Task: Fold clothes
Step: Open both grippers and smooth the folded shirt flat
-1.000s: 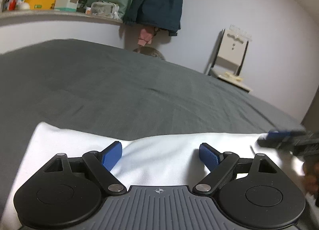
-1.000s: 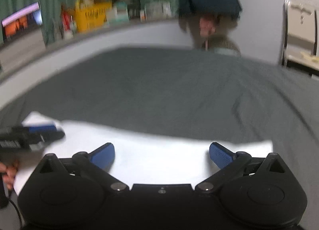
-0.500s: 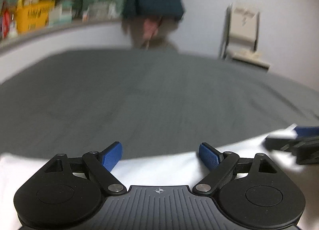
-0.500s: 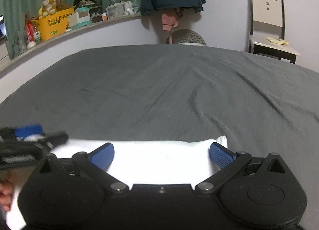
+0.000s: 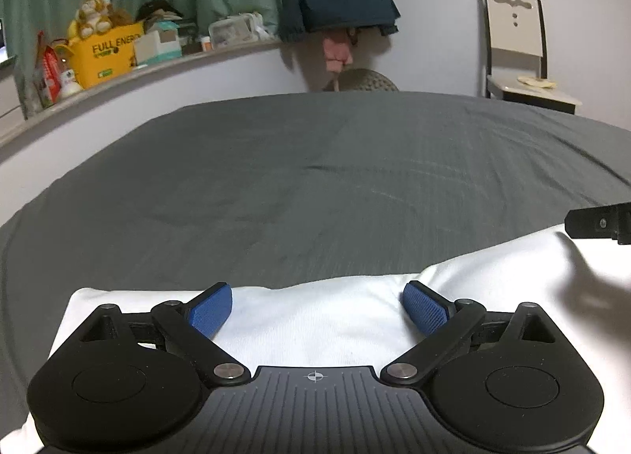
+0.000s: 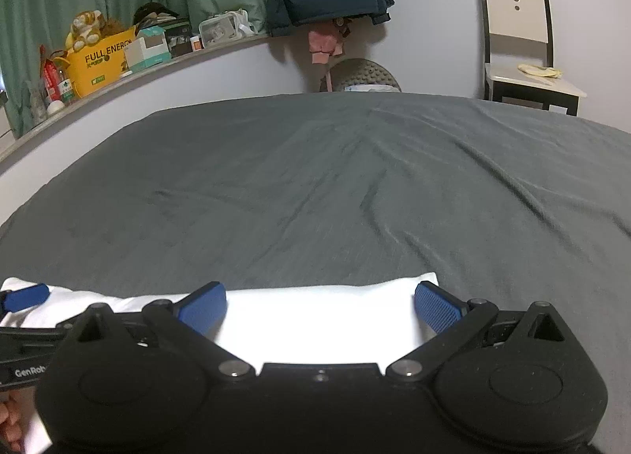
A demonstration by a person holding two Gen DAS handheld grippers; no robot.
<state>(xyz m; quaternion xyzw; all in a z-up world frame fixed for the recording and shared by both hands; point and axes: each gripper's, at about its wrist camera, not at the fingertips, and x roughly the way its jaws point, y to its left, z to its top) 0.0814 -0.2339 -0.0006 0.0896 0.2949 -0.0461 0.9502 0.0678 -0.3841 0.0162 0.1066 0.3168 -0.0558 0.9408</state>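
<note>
1. The white knit-cotton garment (image 5: 315, 320) lies flat on the dark grey bedsheet (image 5: 335, 178), directly beneath and just ahead of both tools. Its far edge runs just past the blue pads.
2. The left gripper (image 5: 315, 306) stands wide apart, its blue ribbed pads (image 5: 209, 310) over the cloth and gripping nothing. The right gripper (image 6: 319, 306) is equally wide and empty, with the garment's far right corner just beside its right pad.
3. How many layers lie here cannot be told. The neat straight edge fits either a spread garment or one already folded over.
4. Risk: closing at this spot may pinch the grey sheet along with the white cloth, since the pads sit close to the garment's edge. That would drag the bedding.
5. Risk: a small ridge in the fabric sits near the left tool's right pad. Catching only that bump, or a single layer, would leave a skewed, wrinkled fold.
6. Risk: the tools are near each other, so uneven lifts could twist the cloth or knock them together.
7. Readable writing: "FULL ENERG" on the yellow box (image 6: 103, 60) on the far shelf, and "GenRob", cut off, on the left tool's body, to the left of the right gripper.
</note>
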